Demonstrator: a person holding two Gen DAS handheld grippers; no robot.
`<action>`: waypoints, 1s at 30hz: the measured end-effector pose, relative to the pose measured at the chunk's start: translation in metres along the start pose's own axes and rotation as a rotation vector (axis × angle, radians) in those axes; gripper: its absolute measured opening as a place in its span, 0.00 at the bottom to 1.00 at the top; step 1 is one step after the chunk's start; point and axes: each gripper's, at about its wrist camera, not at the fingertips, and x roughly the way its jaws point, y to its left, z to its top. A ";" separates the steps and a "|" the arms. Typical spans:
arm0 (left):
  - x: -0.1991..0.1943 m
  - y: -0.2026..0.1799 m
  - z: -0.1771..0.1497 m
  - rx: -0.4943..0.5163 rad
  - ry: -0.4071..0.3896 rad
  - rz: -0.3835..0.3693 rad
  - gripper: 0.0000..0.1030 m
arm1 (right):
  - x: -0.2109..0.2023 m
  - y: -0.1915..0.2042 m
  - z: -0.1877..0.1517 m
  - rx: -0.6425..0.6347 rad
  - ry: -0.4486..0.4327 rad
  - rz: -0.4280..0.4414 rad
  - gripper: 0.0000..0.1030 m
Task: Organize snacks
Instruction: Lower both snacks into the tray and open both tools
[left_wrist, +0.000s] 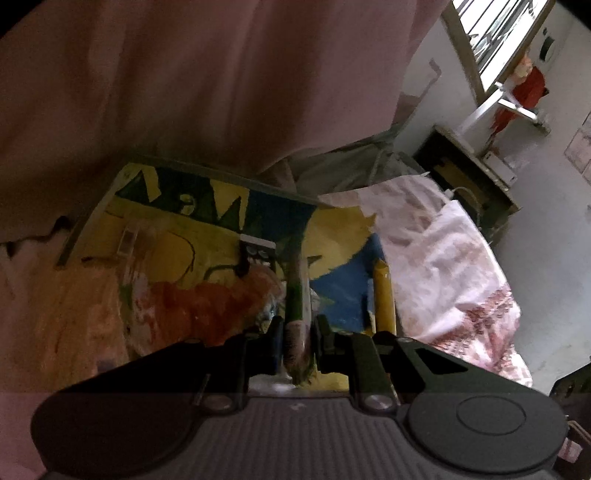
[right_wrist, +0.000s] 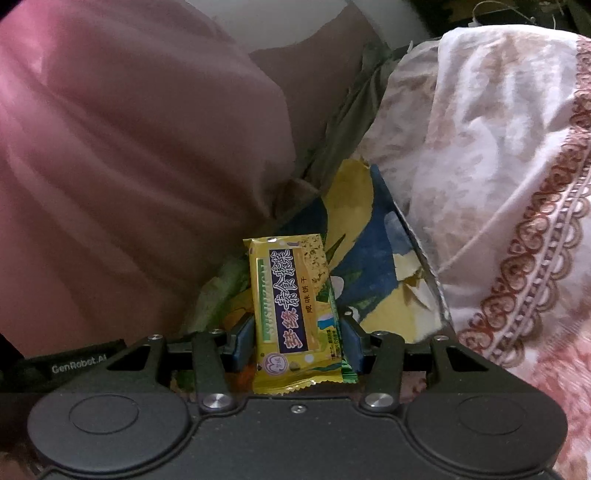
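Note:
My right gripper (right_wrist: 295, 332) is shut on a yellow biscuit packet (right_wrist: 291, 302) with dark lettering, held flat side up above a colourful yellow-and-blue board (right_wrist: 380, 258). My left gripper (left_wrist: 297, 332) is shut on a thin green-and-white snack packet (left_wrist: 295, 295), seen edge-on, above the same painted board (left_wrist: 177, 236). The yellow packet also shows edge-on in the left wrist view (left_wrist: 384, 295), to the right of the left gripper. A small dark-and-white packet (left_wrist: 256, 254) and a small white item (left_wrist: 127, 242) lie on the board.
A pink quilt (right_wrist: 129, 129) rises on the left. A white floral blanket (right_wrist: 498, 166) lies on the right, over the board's edge. An orange crumpled wrapper (left_wrist: 207, 299) lies on the board. A window and shelf (left_wrist: 491, 110) stand at far right.

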 end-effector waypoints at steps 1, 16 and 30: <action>0.006 0.001 0.001 0.002 0.009 0.003 0.18 | 0.005 0.001 0.000 -0.006 0.002 -0.003 0.50; 0.018 0.018 -0.005 0.013 0.041 0.100 0.45 | 0.038 0.002 -0.012 -0.107 0.029 -0.137 0.61; -0.073 -0.010 -0.011 0.169 -0.177 0.212 0.99 | -0.030 0.038 -0.011 -0.278 -0.081 -0.185 0.95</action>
